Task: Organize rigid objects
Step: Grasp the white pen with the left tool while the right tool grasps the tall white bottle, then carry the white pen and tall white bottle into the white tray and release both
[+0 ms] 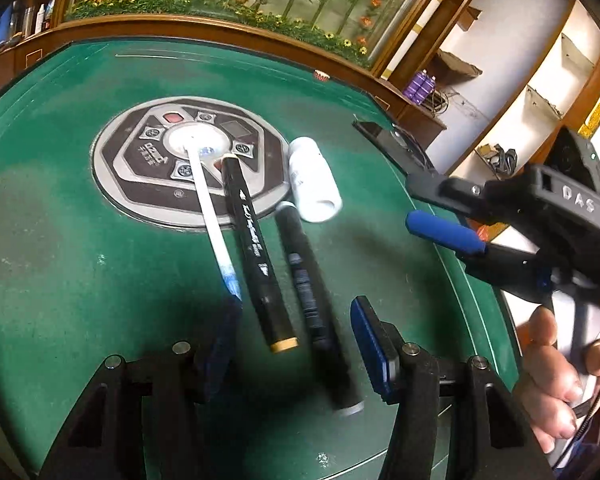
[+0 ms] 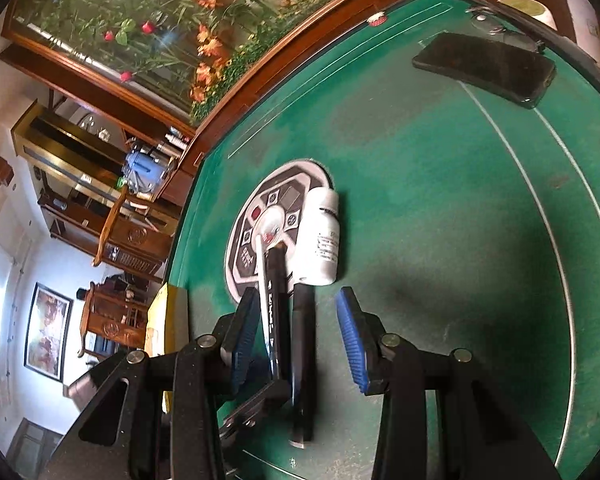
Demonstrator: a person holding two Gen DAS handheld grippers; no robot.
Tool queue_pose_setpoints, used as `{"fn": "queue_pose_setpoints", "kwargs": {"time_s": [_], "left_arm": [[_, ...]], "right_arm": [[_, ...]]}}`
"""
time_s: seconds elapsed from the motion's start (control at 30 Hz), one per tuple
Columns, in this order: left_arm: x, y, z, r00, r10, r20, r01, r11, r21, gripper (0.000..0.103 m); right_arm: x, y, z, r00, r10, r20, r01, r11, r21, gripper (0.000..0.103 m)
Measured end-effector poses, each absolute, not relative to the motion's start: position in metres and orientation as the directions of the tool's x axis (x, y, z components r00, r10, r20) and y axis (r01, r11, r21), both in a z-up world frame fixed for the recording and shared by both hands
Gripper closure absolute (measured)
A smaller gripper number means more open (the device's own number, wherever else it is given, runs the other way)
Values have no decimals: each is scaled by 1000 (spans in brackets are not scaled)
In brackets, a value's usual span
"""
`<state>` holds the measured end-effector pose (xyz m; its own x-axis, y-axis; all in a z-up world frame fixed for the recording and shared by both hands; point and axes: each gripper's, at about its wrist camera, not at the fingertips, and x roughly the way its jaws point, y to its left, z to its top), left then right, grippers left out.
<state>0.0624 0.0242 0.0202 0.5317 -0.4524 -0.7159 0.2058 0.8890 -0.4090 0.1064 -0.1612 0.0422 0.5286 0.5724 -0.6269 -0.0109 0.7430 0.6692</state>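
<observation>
**Inspector:** What lay on the table (image 1: 80, 264)?

**Operator:** I saw three pens side by side: a white pen (image 1: 210, 216), a black marker (image 1: 256, 252) with tan ends, and a dark pen (image 1: 312, 312), which was blurred in the left view. A white bottle (image 1: 312, 180) lay on its side just beyond the dark pen, touching the round panel (image 1: 132, 176).

**Inspector:** The jaws?

**Operator:** My left gripper (image 1: 296, 344) stood open, empty, straddling the pens' near ends. My right gripper (image 2: 296, 340) was also open, holding nothing, with the marker and dark pen between its pads (image 2: 350, 340).

**Inspector:** Anything obscured?

**Operator:** The white pen's tip was hidden behind the left pad. A phone (image 2: 488, 66) lay at the far edge, partly cut off in the left view. The bottle's label was unreadable.
</observation>
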Motion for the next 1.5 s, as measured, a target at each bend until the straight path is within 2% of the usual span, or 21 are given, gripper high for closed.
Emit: {"fn": "queue_pose_setpoints", "kwargs": {"time_s": [0.2, 0.4, 0.53, 0.57, 0.63, 0.67, 0.7, 0.9, 1.0, 1.33, 1.5], "left_arm": [[83, 54, 32, 597, -374, -710, 84, 909, -409, 45], [116, 54, 29, 604, -237, -761, 35, 962, -271, 61], [141, 48, 17, 567, -237, -789, 28, 963, -269, 64], [144, 46, 15, 573, -221, -789, 25, 967, -253, 66], [146, 42, 14, 593, -160, -789, 14, 982, -188, 81], [146, 43, 13, 598, -127, -791, -2, 987, -160, 94], [145, 46, 12, 602, -130, -788, -3, 986, -166, 96], [102, 65, 9, 620, -135, -773, -25, 981, -192, 96], [84, 64, 8, 638, -124, -760, -9, 986, -168, 96], [84, 72, 7, 644, -181, -743, -4, 971, -240, 96], [84, 72, 6, 644, -181, -743, -3, 971, -239, 96]], "right_arm": [[105, -161, 42, 526, 578, -624, -12, 739, 674, 65], [104, -158, 42, 523, 578, -626, -14, 741, 672, 65], [103, -159, 43, 533, 564, -630, -15, 751, 660, 65], [102, -159, 44, 536, 560, -632, -14, 754, 657, 65], [103, -158, 45, 544, 543, -640, -16, 769, 640, 65], [103, -158, 45, 545, 539, -642, -15, 772, 636, 65], [103, -158, 45, 546, 534, -645, -14, 776, 630, 65], [106, -153, 49, 572, 473, -670, -22, 825, 565, 65], [120, -136, 53, 575, 408, -709, -63, 887, 458, 65], [166, -101, 40, 542, 339, -769, -125, 938, 324, 63], [171, -88, 20, 510, 304, -804, -130, 952, 278, 69]]}}
